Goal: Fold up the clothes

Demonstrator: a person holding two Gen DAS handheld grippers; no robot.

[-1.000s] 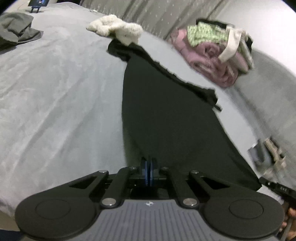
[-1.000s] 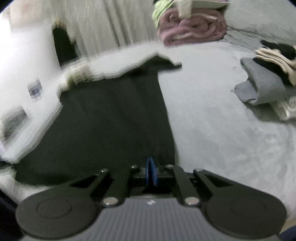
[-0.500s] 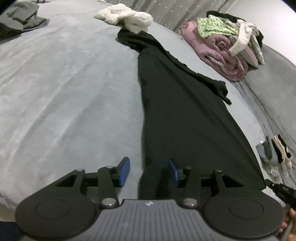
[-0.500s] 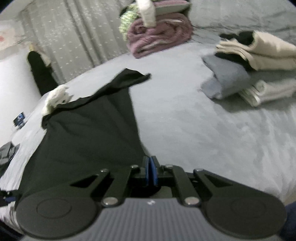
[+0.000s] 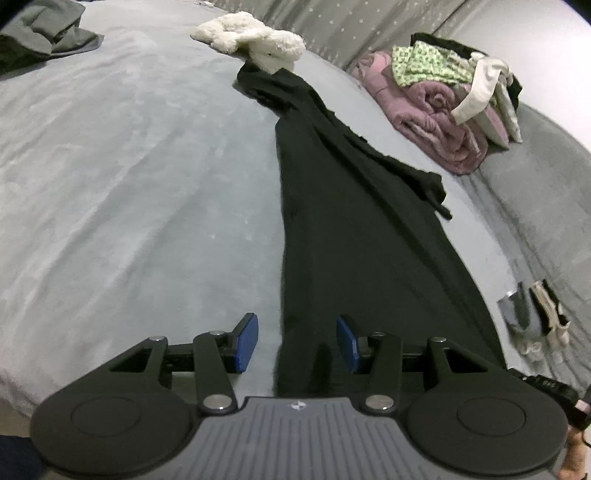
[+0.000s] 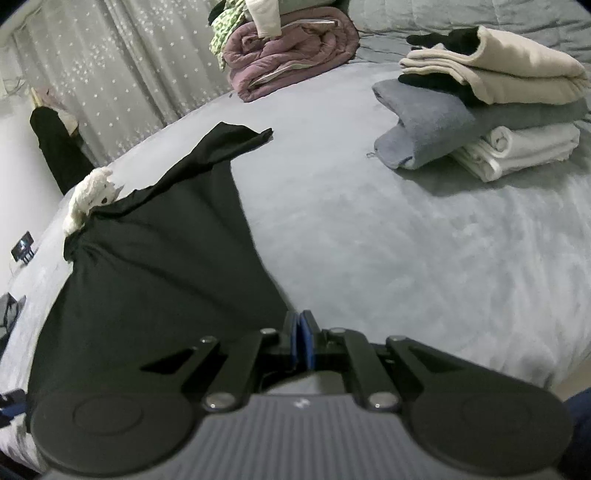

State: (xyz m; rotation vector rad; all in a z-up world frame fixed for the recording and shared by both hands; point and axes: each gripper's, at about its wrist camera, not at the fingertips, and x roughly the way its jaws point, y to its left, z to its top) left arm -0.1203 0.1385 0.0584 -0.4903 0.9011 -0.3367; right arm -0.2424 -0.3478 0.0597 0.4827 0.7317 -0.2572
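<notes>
While the left cam looks along the black garment [image 5: 354, 229] from its near hem, only the right cam shows the neat stack of folded towels [image 6: 480, 122] on the bed [image 6: 406, 258]. The left cam alone shows a dark green heap [image 5: 40, 33] in the far corner. Both see the fluffy white thing [image 5: 255, 40] at the top of the garment and the pink blanket pile [image 5: 432, 122] w/ a green spotted cloth on it.

Left gripper [image 5: 297, 341] sits low at the near edge of the bed, its blue fingers [image 5: 246, 341] wide apart. The garment's hem lies between them but they hold nothing. Right gripper [image 6: 302, 338] is low too, at the hem's other corner. Its blue fingers [image 6: 306, 336] are pressed tight together and look to pinch the edge of the black cloth. A bit of a hand [image 5: 574, 448] shows at the bottom right of the left cam.

The garment lies flat and long on the grey bed, one sleeve sticking out to the side. Lots of bare bed lies left of it, & a wide bare strip lies between it and the towels. The bed's near edge runs right under both grippers.
</notes>
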